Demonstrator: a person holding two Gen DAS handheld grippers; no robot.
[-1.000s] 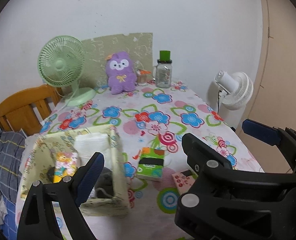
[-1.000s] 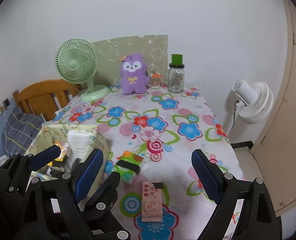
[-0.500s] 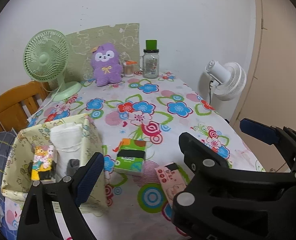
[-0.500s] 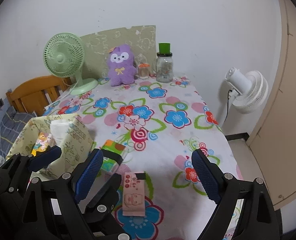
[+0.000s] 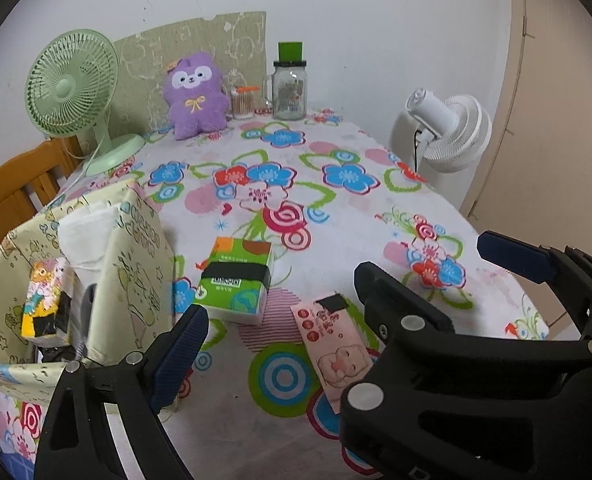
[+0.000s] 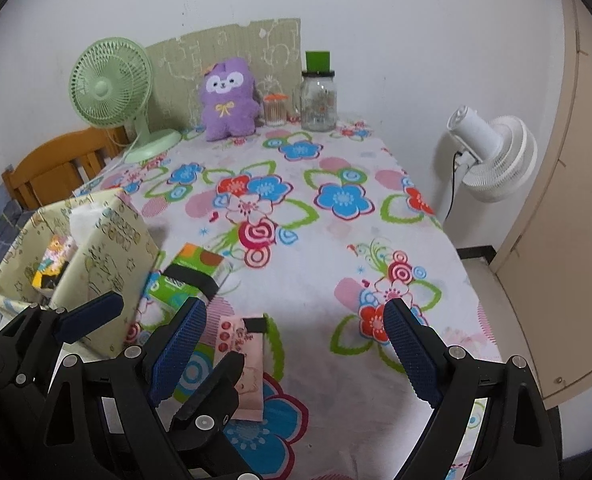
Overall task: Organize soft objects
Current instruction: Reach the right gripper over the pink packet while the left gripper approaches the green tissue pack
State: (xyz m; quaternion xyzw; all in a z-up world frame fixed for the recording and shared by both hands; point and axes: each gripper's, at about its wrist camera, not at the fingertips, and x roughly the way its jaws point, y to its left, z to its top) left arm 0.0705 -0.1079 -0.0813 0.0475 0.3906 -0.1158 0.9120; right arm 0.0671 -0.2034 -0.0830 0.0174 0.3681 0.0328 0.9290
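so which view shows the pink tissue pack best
The left wrist view: the pink tissue pack lies mostly open to view, only its near corner behind the right gripper. In the right wrist view, the left gripper's finger covers part of it.

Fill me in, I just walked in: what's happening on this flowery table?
A person holds two grippers over the table, tidying soft things. Both the left gripper and the right gripper are open and hold nothing. A green tissue pack and a pink tissue pack lie on the tablecloth, beside the patterned fabric box, which already holds a few items. A purple plush toy sits at the far end.
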